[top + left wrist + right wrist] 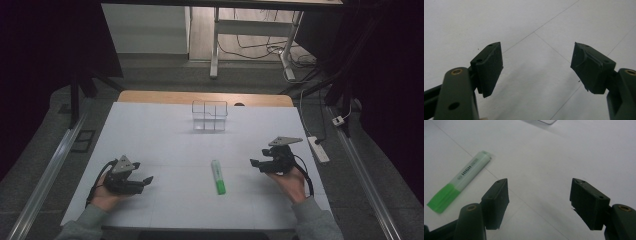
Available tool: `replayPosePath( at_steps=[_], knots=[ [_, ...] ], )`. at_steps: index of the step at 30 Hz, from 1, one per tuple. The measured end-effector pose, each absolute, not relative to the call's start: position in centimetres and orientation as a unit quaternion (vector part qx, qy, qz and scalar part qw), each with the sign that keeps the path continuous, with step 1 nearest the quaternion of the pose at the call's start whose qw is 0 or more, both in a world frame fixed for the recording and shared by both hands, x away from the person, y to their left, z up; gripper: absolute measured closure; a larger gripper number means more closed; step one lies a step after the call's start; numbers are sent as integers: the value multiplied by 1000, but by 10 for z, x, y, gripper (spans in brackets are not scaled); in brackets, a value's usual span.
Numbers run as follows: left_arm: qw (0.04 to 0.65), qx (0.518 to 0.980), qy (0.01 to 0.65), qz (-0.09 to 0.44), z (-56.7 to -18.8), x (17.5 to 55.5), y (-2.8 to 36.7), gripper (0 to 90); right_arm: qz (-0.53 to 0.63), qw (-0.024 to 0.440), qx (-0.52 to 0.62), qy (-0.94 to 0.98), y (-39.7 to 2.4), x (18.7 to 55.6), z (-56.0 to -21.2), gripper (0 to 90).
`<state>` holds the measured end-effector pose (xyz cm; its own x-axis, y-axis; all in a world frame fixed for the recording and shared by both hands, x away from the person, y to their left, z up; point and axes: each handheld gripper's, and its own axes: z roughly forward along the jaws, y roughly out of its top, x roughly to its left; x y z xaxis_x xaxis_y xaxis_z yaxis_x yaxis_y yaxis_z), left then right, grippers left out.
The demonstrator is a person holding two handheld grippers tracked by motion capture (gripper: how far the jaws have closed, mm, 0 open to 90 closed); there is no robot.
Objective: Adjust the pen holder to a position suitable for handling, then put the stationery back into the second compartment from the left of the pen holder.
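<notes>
Your right gripper point(256, 163), fingers wide and empty, sits at 3 o'clock of the green plastic highlighter point(218, 177) on the white worktop point(165, 145); your left gripper point(145, 180) likewise gapes empty.

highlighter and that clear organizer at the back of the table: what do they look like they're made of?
Highlighter: looks like plastic, a smooth pale translucent barrel with black print and an opaque bright green cap.
Organizer: probably clear acrylic or similar hard plastic, since the white table shows through its walls and only the edges and dividers stand out. Glass can't be ruled out.
</notes>
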<state>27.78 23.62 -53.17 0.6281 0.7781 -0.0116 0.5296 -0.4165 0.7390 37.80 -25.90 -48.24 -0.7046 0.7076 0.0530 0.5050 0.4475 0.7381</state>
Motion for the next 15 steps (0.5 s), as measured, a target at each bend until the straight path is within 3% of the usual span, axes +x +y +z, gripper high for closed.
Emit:
replayPosePath(
  at_steps=[15],
  knots=[
    [368,824,396,169,-532,278,237,253,354,151,317,867,-228,361,-477,281]
  ],
)
